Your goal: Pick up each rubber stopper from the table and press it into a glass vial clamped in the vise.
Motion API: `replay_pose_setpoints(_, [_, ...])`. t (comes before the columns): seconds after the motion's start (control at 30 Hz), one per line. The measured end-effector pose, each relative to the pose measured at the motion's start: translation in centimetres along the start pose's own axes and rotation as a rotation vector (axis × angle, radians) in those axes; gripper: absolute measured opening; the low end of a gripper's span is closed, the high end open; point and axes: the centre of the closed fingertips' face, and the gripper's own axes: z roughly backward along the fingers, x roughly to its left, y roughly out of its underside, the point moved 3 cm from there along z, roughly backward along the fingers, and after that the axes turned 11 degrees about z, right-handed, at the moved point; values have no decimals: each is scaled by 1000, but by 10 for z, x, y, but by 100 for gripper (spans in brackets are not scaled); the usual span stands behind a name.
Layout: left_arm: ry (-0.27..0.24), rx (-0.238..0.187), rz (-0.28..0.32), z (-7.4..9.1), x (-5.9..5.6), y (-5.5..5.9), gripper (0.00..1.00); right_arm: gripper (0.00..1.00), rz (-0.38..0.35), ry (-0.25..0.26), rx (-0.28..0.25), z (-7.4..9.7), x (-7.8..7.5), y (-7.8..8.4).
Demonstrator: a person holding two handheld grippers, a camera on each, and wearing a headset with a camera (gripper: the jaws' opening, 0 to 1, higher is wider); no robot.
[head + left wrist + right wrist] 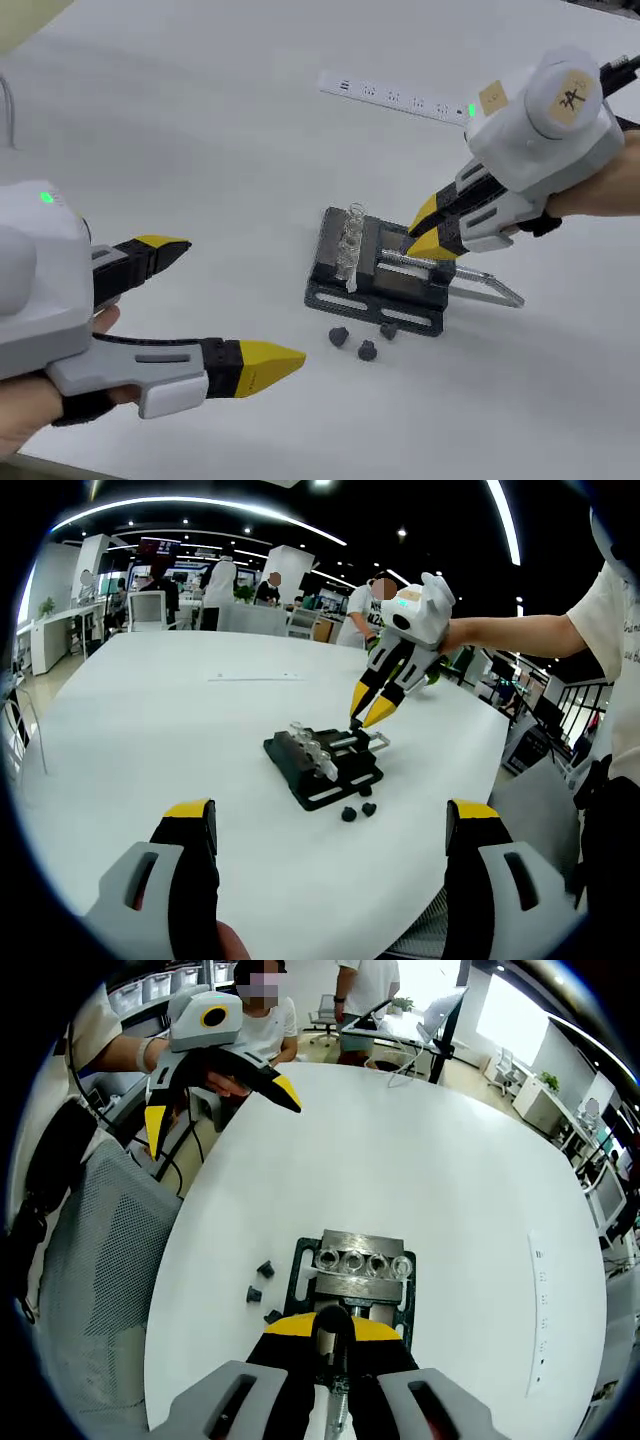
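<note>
Three rubber stoppers (366, 349) loose on the white table (200, 130), grouped just beside the near edge of the vise (375, 290), none touching it. Four glass vials (364, 1261) upright in a row between the vise's plates, mouths open, none stoppered as far as can be seen. Left gripper (243, 300) hangs well short of the stoppers, tongs spread wide, nothing between them. Right gripper (408, 240) is at the far side of the vise, tongs drawn narrow onto the end of the screw (330, 1334) and apparently pinching it (seen best in the right gripper view). Power strip (400, 98) lies far back, out of the way. Task looks unstarted. Risks, as judged: any twist of that pinched screw could slacken the plates and let the vials lean or drop; the opposite twist could crush glass. Stoppers are small and rounded, so a wide tong coming in low may nudge one and send it rolling or under the vise. Vials stand close together, so a stopper pressed off-centre could catch a neighbouring rim or chip one.
</note>
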Motion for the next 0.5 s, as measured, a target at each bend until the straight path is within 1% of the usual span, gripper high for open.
replay_pose_setpoints(0.07, [-2,2,2,0,1,0,94,6,17,4,-1,0,-8,-2])
replay_pose_setpoints(0.17, [-3,2,4,0,3,1,94,6,44,-6,6,0,-16,-5])
replay_pose_setpoints(0.23, [-3,1,6,0,3,1,94,6,44,-13,3,0,-21,-9])
replay_pose_setpoints(0.37, [-3,0,9,-1,5,1,94,6,79,-22,17,-1,-25,-12])
replay_pose_setpoints(0.4, [-3,-1,9,-1,4,0,94,6,84,-35,24,-2,-28,-13])
replay_pose_setpoints(0.5, [-3,-2,8,-2,4,0,94,6,90,-42,27,-2,-33,-16])
